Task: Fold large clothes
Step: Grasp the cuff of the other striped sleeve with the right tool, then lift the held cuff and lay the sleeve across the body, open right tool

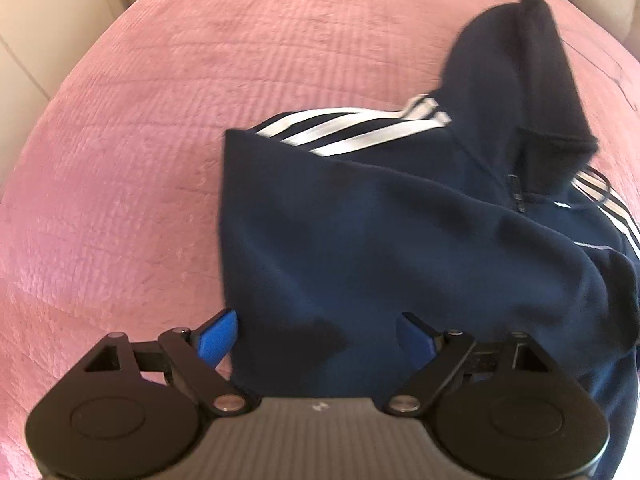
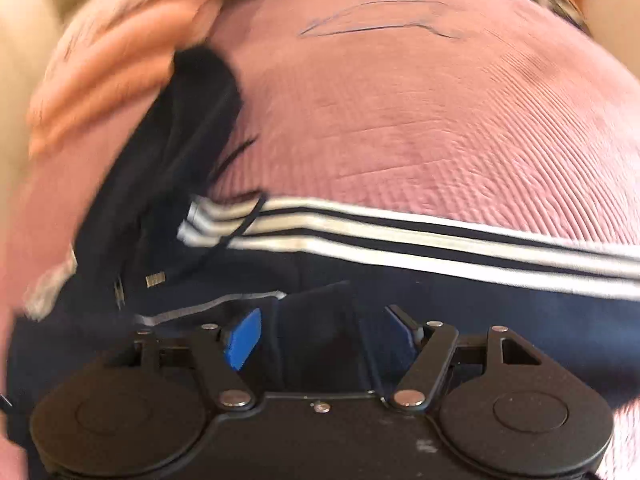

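Left tool (image 1: 316,336) spread, navy hoodie (image 1: 400,220) fabric between fingers; right tool (image 2: 324,328) spread over hoodie (image 2: 320,280); pink bed (image 1: 140,140) beneath.

No legible text, number or brand name can be read in either view. On the navy hoodie (image 1: 360,208), three white stripes (image 1: 360,128) are shown along the sleeve, but no wordmark is seen beside them. A small tag (image 2: 155,279) near the zip is visible in the right wrist view, yet whatever is printed on it is too blurred to be read. A faint pale mark (image 1: 319,406) is carried on the left gripper's body, and it cannot be deciphered.
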Action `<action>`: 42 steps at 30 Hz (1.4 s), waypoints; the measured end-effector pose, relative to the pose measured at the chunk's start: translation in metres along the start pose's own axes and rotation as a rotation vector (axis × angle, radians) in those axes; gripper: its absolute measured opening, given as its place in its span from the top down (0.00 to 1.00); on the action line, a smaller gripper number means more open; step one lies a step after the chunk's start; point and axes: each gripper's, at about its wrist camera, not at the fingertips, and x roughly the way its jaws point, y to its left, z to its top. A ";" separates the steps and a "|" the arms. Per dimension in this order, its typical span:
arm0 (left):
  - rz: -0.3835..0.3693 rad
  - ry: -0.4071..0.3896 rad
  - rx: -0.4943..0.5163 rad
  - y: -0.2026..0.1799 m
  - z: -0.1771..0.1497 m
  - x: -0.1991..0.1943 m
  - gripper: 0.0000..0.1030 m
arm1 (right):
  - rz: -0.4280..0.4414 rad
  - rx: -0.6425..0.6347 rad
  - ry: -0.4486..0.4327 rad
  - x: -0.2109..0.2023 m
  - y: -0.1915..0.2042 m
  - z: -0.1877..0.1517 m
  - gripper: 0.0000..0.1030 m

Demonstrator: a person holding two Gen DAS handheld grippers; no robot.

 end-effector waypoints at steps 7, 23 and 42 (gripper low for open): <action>0.009 0.018 0.035 -0.051 0.002 -0.019 0.14 | 0.105 0.080 0.070 -0.021 -0.059 -0.005 0.20; -0.028 0.091 0.058 -0.154 -0.046 -0.037 0.14 | -0.001 0.585 0.014 -0.055 -0.321 -0.042 0.20; 0.028 0.044 0.121 -0.155 -0.070 -0.042 0.16 | -0.178 0.715 -0.444 -0.077 -0.389 -0.009 0.93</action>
